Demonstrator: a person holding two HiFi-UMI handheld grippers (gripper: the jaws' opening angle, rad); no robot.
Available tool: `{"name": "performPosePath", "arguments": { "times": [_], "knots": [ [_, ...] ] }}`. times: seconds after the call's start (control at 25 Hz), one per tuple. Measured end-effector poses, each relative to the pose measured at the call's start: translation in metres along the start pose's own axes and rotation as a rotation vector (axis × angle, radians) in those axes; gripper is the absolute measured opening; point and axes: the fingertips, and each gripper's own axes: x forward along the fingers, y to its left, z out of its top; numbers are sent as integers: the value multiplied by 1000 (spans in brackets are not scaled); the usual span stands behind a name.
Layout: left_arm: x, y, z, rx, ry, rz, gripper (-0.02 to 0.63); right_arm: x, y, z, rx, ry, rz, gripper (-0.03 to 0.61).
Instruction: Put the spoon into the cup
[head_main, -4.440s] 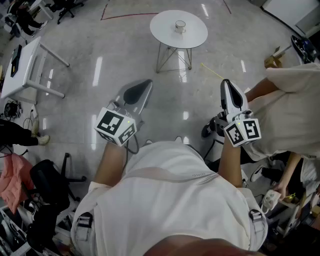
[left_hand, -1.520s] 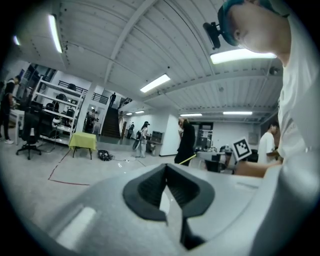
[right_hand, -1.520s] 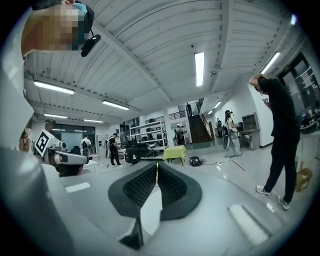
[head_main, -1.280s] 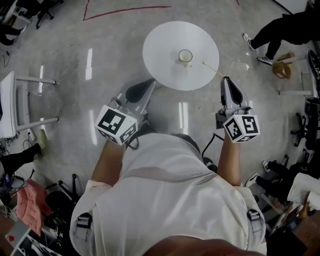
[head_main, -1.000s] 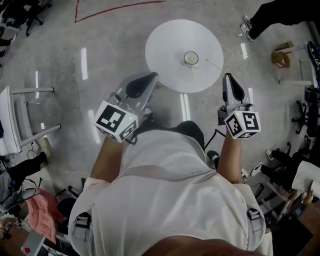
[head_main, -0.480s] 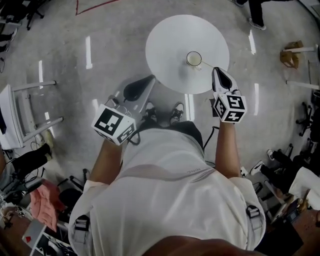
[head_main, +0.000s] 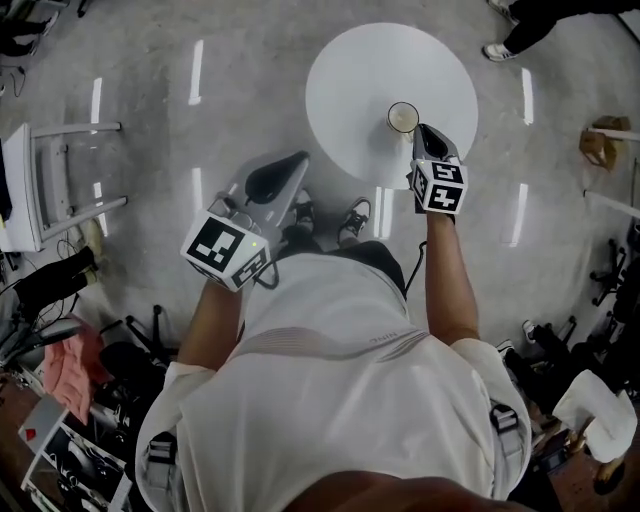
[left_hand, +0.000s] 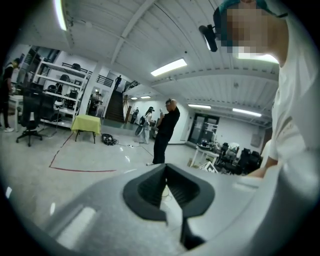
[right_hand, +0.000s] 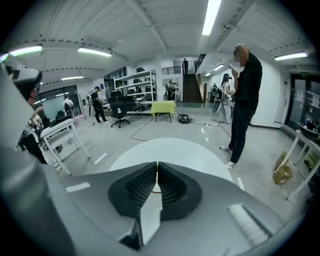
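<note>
A round white table stands just ahead of me, with a small cup upright near its front right part. My right gripper reaches over the table's front edge, tips just right of the cup, jaws closed together. The spoon is not visible; the spot where it lay is under this gripper. In the right gripper view the right gripper points across the tabletop with its jaws meeting. My left gripper hangs over the floor, left of the table, also shut.
A white desk stands at the far left, and bags and clutter lie at the lower left. Someone's legs are beyond the table at the upper right. A person in black stands past the table. A small brown stool is at the right.
I have walked up to the table, which now lies close ahead. My right gripper has swung forward and left over the table's edge beside the cup, covering the spoon. The left gripper has stayed put.
</note>
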Motion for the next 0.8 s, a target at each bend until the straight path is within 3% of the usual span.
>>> {"name": "performPosePath", "arguments": {
  "times": [0.52,0.8],
  "knots": [
    [-28,7,1,-22,-25,49,2,21,9,-9,48,3,31,42],
    [-42,13,7,-2,-49,3,2,-12,11,31,92,-123,-25,51]
  ]
}}
